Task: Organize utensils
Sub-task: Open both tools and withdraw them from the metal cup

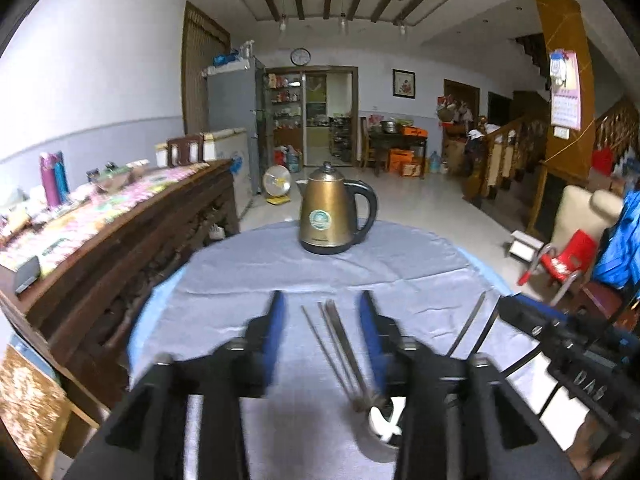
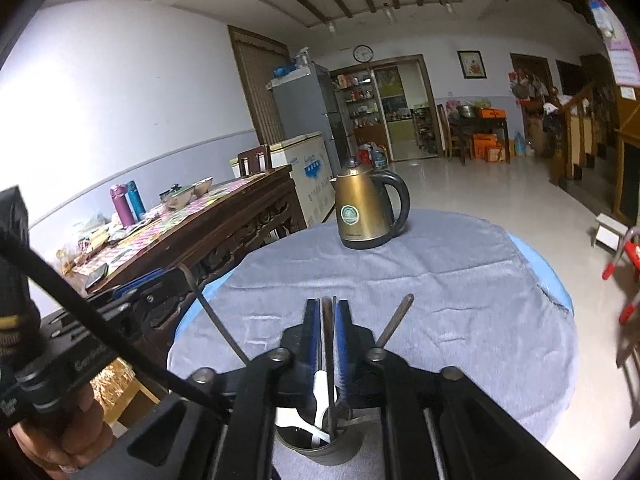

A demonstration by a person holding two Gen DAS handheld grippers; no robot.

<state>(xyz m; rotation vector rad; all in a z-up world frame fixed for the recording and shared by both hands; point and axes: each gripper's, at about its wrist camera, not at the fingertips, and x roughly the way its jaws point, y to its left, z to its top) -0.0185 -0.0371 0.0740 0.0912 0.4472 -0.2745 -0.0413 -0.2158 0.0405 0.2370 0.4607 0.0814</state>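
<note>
A dark round holder [image 2: 340, 454] stands on the grey-clothed table, close under both grippers. A white spoon [image 2: 320, 384] and several thin metal chopsticks lean out of it. In the left wrist view a bunch of chopsticks [image 1: 336, 344] rises between the blue pads of my left gripper [image 1: 322, 298]. Its jaws stand wide and touch none of them. My right gripper [image 2: 328, 304] is open only a narrow slit, and a dark utensil handle [image 2: 327, 332] stands in that slit with thin gaps beside it. Other sticks [image 2: 216, 312] lean out to the sides.
A gold electric kettle [image 1: 328, 212] stands at the far side of the round table [image 1: 400, 264]. The left gripper's black body [image 2: 120, 308] and the hand holding it [image 2: 68, 436] sit close on the left. A long wooden sideboard [image 2: 224, 224] stands beyond the table's left edge.
</note>
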